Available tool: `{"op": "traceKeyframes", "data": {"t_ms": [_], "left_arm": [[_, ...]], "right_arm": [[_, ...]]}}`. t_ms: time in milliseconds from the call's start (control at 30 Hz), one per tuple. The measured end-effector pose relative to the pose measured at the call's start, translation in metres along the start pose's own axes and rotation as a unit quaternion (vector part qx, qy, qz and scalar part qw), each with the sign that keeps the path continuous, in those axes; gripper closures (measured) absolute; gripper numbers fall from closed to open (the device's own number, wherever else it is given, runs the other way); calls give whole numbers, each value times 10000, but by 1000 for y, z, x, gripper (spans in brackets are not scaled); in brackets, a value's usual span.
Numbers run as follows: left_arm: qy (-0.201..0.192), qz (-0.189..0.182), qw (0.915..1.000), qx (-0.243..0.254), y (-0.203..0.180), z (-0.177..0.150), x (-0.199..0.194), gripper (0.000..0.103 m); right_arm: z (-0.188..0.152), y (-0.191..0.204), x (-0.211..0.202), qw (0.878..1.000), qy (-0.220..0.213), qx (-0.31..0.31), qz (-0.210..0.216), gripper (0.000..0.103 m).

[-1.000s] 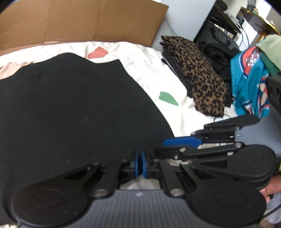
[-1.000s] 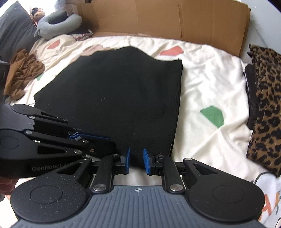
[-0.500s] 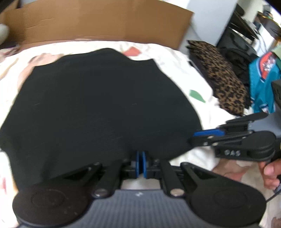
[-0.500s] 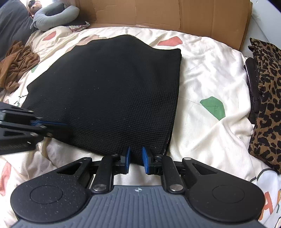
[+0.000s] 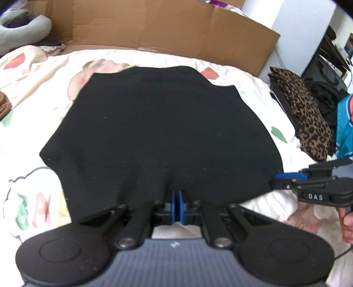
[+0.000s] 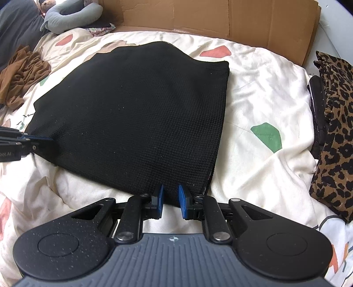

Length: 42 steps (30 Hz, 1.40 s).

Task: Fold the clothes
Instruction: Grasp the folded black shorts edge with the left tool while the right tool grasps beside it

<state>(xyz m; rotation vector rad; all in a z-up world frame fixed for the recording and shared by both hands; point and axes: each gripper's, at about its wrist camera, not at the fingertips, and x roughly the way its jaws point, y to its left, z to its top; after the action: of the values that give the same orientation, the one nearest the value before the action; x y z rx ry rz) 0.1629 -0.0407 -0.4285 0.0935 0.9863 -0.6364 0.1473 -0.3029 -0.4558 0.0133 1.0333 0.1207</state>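
Observation:
A black knit garment point(image 5: 165, 132) lies spread flat on the patterned white bedsheet point(image 6: 253, 99). In the left wrist view my left gripper point(image 5: 176, 203) is shut on its near edge, the blue pads pressed together over the fabric. My right gripper point(image 6: 171, 198) is shut on the garment's point(image 6: 143, 110) near right corner, with a thick fold of black fabric filling the gap between its pads. From the left wrist view the right gripper point(image 5: 280, 178) shows at that corner. From the right wrist view the left gripper point(image 6: 44, 139) shows at the near left corner.
A leopard-print pile point(image 6: 335, 123) lies at the bed's right side, with a teal garment point(image 5: 345, 128) beyond it. A brown garment point(image 6: 19, 72) is crumpled at the left. Cardboard point(image 5: 154, 26) stands along the far edge, beside a grey neck pillow point(image 6: 72, 15).
My left gripper has slid left, away from the right gripper, drawing the garment's near edge out wide. The right gripper has kept still on its corner.

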Motion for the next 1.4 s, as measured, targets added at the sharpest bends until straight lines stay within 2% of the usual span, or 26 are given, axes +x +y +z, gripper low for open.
{"op": "traceKeyframes", "data": {"t_ms": [67,433,567,633,800,933,1133,1267,1400], "left_arm": [[-65,35,9999,-102,6,1,-3,96],[120,312,9992,-235,27,-9,-11,95],[118,423,9984,-368,36,-11,-22,94],[86,577,9974,-424,41,-12,-28,79],[140,808,9949,-592,58,-20,-37,77],[224,832,9939,-695,67,-24,-38,77],[283,633,9955,-644,71,-28,-36,76],[350,592,9961,-557,70,-31,-31,75],[372,604,9967,-394,69,-32,-27,74]], "right_arm": [[0,0,0,10000,5,-5,-19,83],[-1,-3,-1,10000,15,20,-43,83],[-4,2,-3,9997,-5,-153,-186,83],[-5,1,-4,9995,4,-145,-270,83],[-6,-10,-12,9993,7,178,-321,82],[-7,-27,-20,9965,-82,812,-185,80],[-15,-54,-20,9772,-40,2073,448,79],[-23,-59,-14,9637,60,2571,722,67],[-31,-65,-6,9436,75,3147,1020,67]]}}
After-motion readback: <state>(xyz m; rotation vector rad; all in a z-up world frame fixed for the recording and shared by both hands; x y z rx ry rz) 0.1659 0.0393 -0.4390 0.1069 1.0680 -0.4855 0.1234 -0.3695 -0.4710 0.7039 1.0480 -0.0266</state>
